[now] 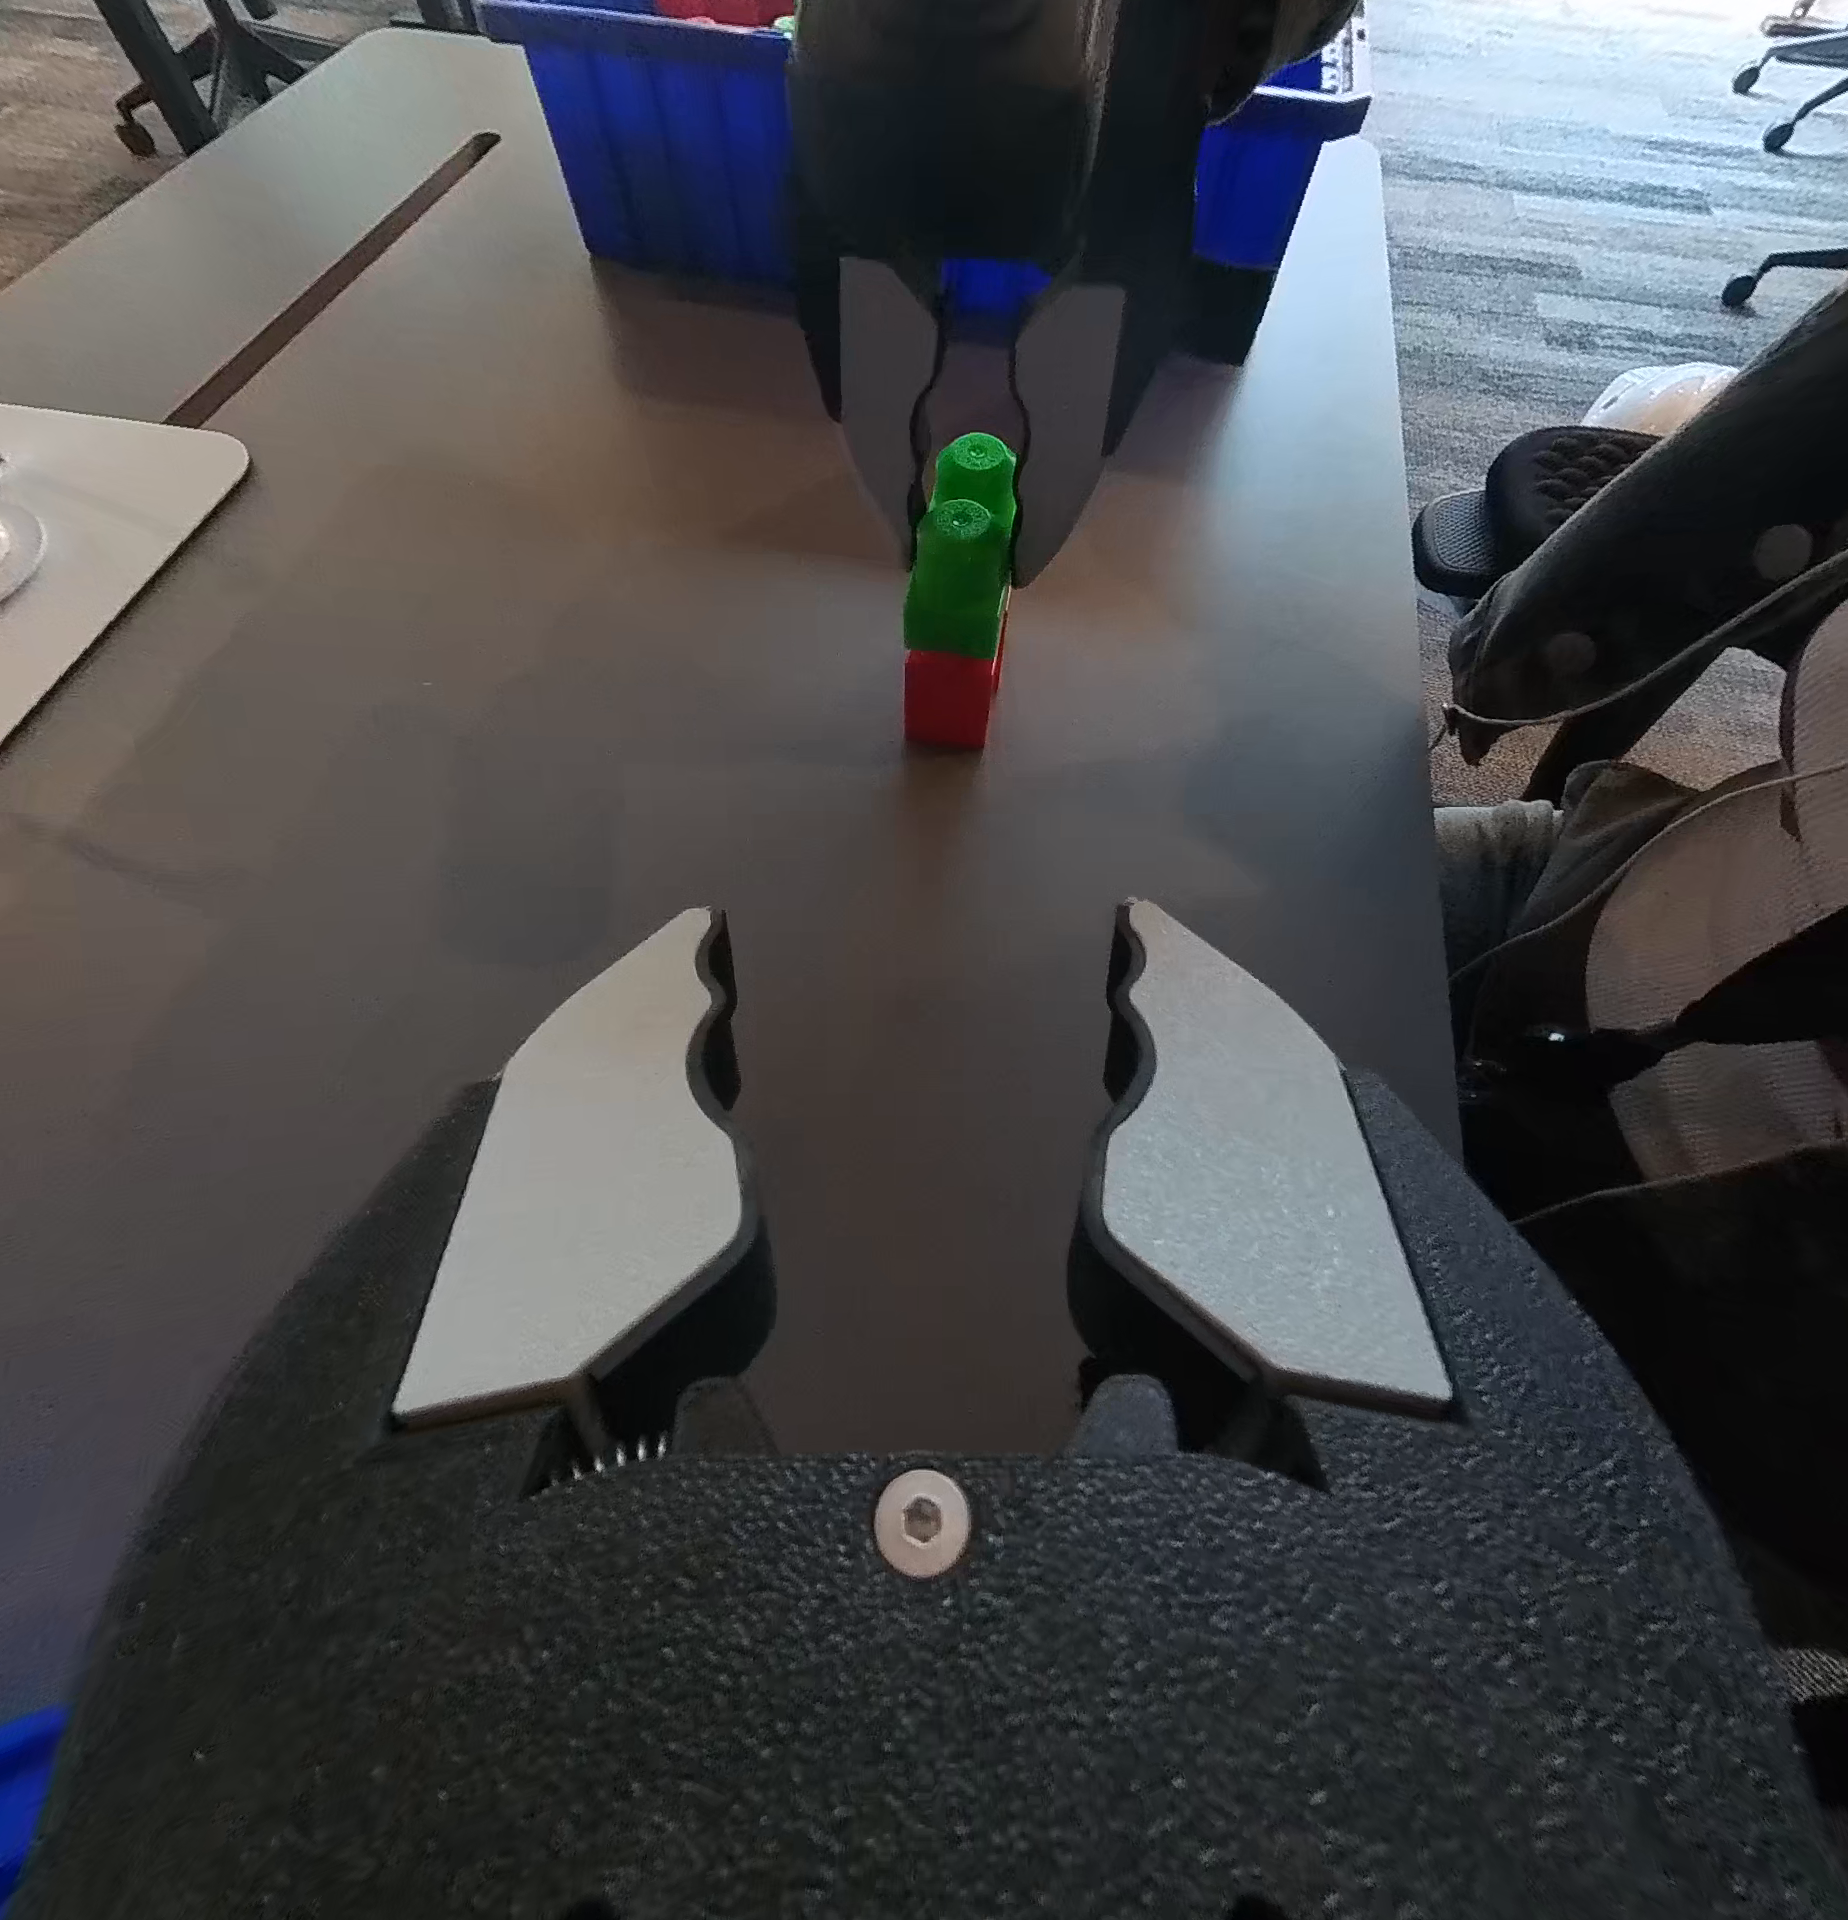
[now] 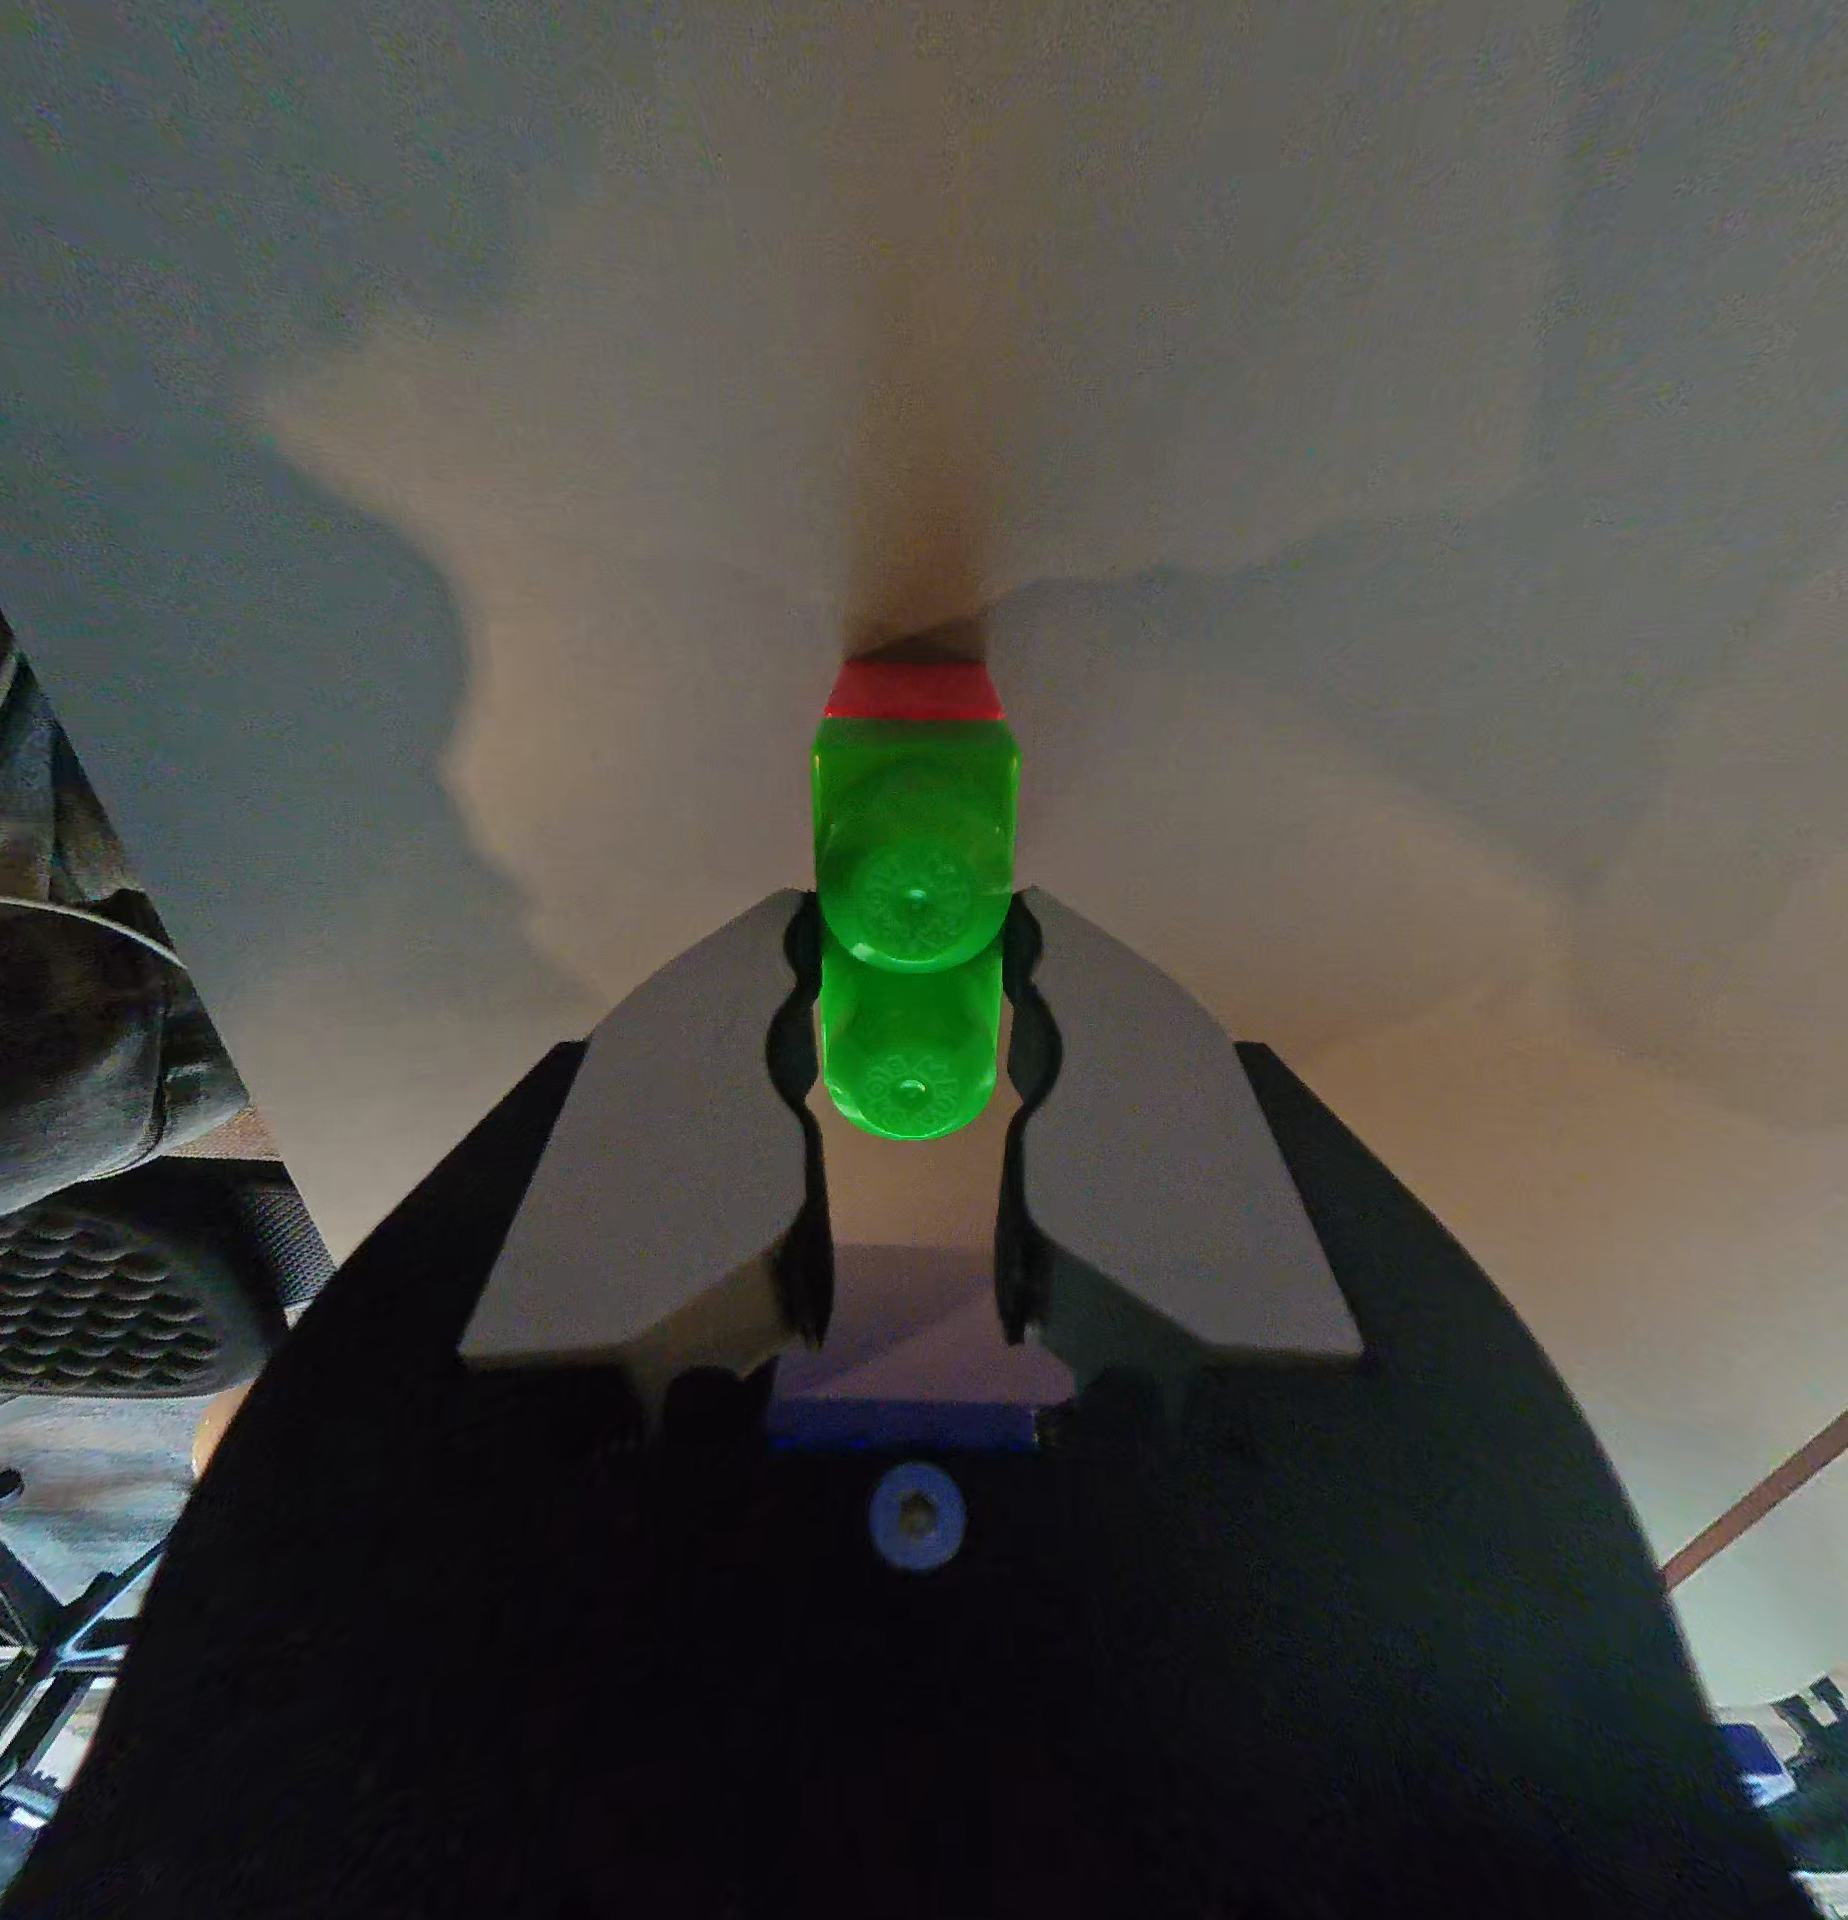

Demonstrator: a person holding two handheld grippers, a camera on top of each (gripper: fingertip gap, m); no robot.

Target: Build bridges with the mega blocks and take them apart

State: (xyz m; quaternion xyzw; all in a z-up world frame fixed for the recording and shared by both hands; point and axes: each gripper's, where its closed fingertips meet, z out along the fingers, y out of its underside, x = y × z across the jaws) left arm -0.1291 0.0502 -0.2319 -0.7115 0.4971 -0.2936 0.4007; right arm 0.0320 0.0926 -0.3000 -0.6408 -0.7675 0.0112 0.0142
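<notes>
A green two-stud block (image 1: 956,592) sits on top of a red block (image 1: 946,696), standing on the dark table (image 1: 484,727). My right gripper (image 1: 967,561) comes down from above and is shut on the green block's sides. In the right wrist view the green block (image 2: 915,831) lies between the fingertips of the right gripper (image 2: 909,899), with the red block (image 2: 915,691) under it. My left gripper (image 1: 920,914) is open and empty, low over the table, a short way in front of the stack.
A blue bin (image 1: 671,156) with more blocks stands at the far end of the table. A grey stand base (image 1: 89,520) lies at the left edge. A black chair (image 1: 1522,520) and a person's clothing (image 1: 1678,987) are along the right edge. Tip to tip, the grippers are about 20 centimeters apart.
</notes>
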